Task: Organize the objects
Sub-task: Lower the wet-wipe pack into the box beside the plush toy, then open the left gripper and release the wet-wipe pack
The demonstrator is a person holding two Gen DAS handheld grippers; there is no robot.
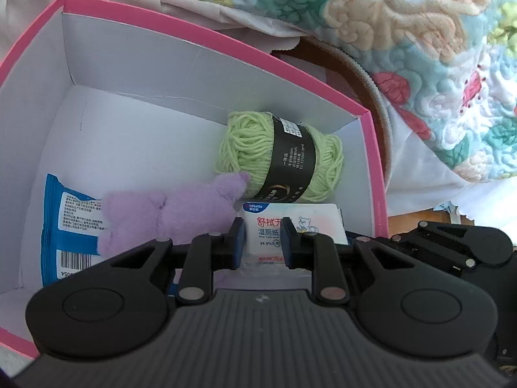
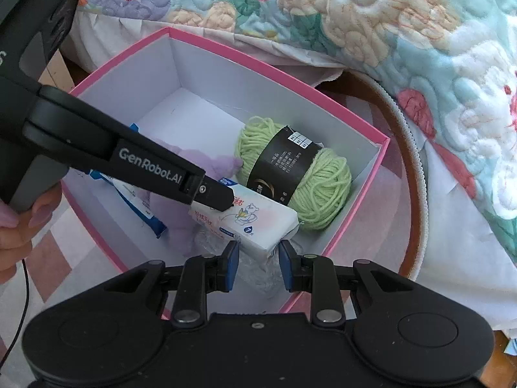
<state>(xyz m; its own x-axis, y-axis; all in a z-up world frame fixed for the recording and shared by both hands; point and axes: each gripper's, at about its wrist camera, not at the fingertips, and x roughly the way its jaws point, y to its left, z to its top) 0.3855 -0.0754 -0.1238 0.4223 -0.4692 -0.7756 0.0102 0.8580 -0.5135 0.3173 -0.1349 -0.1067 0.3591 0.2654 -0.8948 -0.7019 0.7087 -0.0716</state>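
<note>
Now left tongs on wipes pack (inside pink box).

Floral quilt (pastel, puffy), white sheet, round wooden surface

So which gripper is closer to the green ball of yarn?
Left. The left gripper is clamped on the white wipes pack, which lies right beside the green yarn. The right gripper hangs farther back, at the pack's near end.
</note>
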